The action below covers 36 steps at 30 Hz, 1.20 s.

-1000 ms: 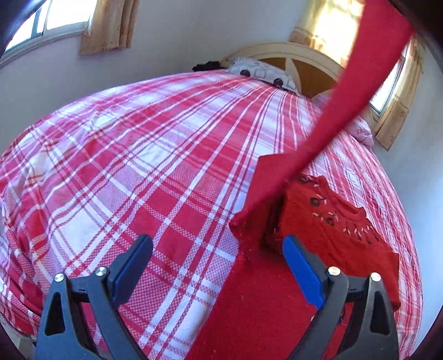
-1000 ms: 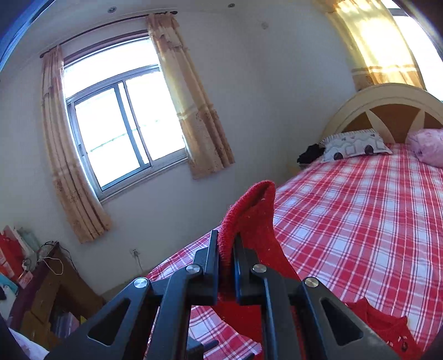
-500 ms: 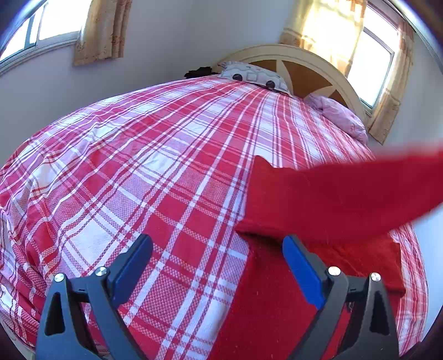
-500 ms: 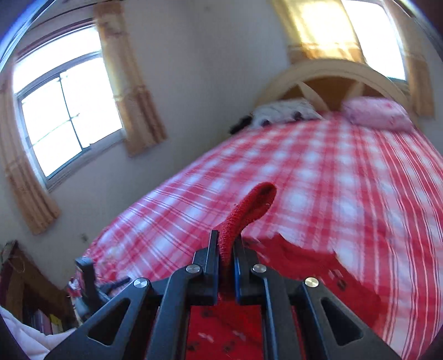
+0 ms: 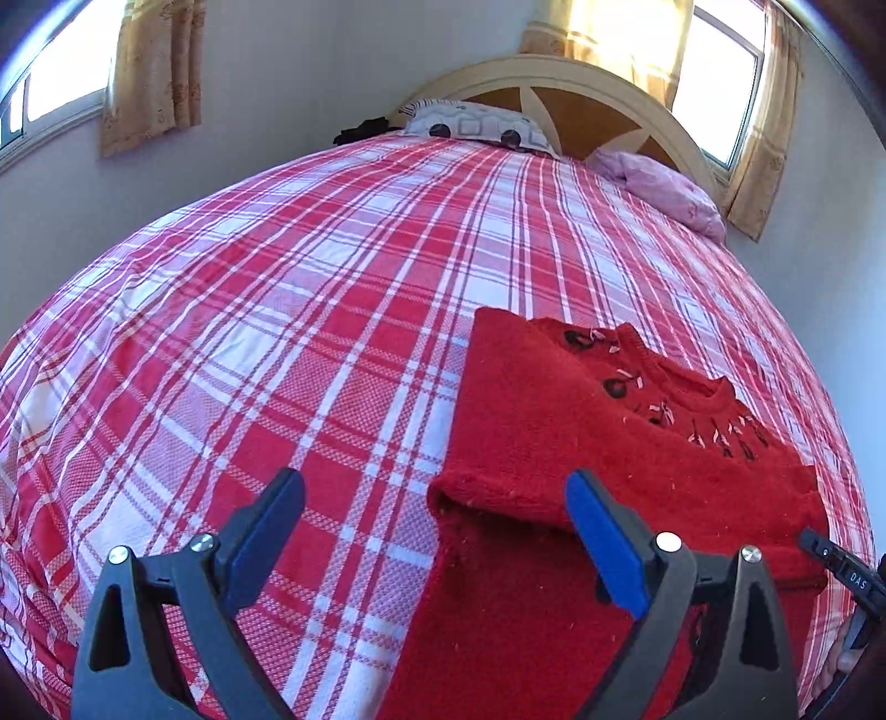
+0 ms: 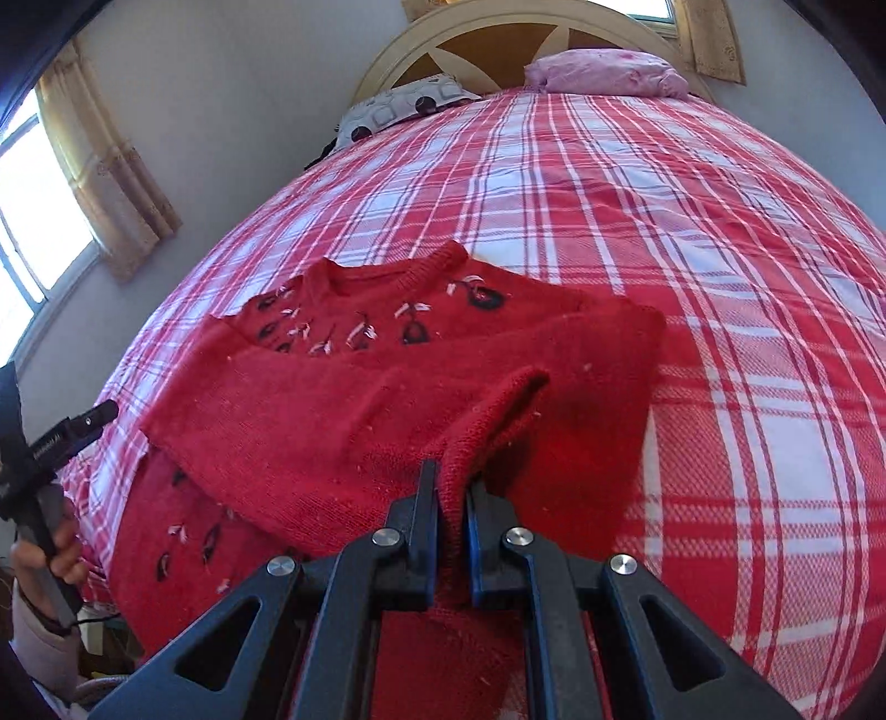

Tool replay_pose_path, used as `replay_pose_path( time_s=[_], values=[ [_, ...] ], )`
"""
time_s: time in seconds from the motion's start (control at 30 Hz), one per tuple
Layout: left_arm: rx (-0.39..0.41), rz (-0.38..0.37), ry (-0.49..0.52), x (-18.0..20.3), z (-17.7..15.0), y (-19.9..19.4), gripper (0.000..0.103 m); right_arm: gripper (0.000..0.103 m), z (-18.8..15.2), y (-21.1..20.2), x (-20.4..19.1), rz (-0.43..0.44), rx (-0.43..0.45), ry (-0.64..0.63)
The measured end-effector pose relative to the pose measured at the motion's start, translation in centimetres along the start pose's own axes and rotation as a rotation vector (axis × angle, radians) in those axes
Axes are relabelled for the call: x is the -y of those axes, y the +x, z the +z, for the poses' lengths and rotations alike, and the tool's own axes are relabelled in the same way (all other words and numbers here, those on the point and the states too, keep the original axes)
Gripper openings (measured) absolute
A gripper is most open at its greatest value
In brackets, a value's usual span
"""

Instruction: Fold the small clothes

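1. Left wrist view: the left tongs (image 5: 434, 523) hang with jaws wide apart above the bed (image 5: 310, 310), holding nothing. The red sweater (image 5: 559, 410) lies near the bed's foot edge, one sleeve folded across its body.
2. Right wrist view: the right tongs (image 6: 451, 507) are clamped on the sleeve (image 6: 493, 421) cuff, just above the sweater (image 6: 310, 410). Two pillows (image 6: 603, 72) lie at the headboard (image 6: 498, 39).
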State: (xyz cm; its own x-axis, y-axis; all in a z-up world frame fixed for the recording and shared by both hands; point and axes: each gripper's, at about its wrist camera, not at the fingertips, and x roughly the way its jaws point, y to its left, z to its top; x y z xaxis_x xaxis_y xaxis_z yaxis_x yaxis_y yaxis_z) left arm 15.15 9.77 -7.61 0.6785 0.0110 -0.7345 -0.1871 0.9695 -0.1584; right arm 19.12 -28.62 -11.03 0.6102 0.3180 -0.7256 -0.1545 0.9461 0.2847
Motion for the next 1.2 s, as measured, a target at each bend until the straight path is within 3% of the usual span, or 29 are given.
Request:
replay_pose_path(
  time_s=[0.1,0.17,0.23,0.3,0.4,0.5,0.57,0.73,0.97,1.2],
  values=[
    [0.007,0.006,0.015,0.1,-0.2,-0.1,0.097,0.015,-0.2,-0.4,0.7,0.038,-0.004,0.067],
    [0.008,0.011,0.021,0.1,-0.2,-0.2,0.097,0.029,0.2,-0.8,1.5,0.082,0.010,0.136],
    [0.002,0.008,0.022,0.2,0.0,-0.2,0.097,0.065,0.7,-1.1,1.5,0.077,0.038,0.161],
    [0.008,0.010,0.029,0.3,0.0,-0.3,0.097,0.070,1.2,-1.3,1.5,0.038,0.072,0.170],
    [0.006,0.019,0.042,0.4,0.1,-0.4,0.097,0.066,1.7,-0.3,1.0,0.048,0.059,0.155],
    [0.006,0.023,0.042,0.4,0.0,-0.4,0.097,0.018,1.7,1.3,0.0,0.007,0.001,0.108],
    [0.008,0.033,0.037,0.2,-0.1,-0.4,0.097,0.008,1.8,1.3,-0.6,-0.021,0.014,0.080],
    [0.013,0.061,0.038,-0.1,0.1,-0.2,0.097,0.007,2.5,-1.0,-1.5,-0.036,0.111,0.005],
    [0.029,0.081,0.046,0.4,0.5,0.1,0.097,0.007,1.8,1.0,-1.2,-0.239,0.070,-0.110],
    [-0.002,0.134,0.110,1.9,0.6,2.5,0.097,0.013,1.2,0.9,0.1,-0.185,0.087,-0.044]
  ],
)
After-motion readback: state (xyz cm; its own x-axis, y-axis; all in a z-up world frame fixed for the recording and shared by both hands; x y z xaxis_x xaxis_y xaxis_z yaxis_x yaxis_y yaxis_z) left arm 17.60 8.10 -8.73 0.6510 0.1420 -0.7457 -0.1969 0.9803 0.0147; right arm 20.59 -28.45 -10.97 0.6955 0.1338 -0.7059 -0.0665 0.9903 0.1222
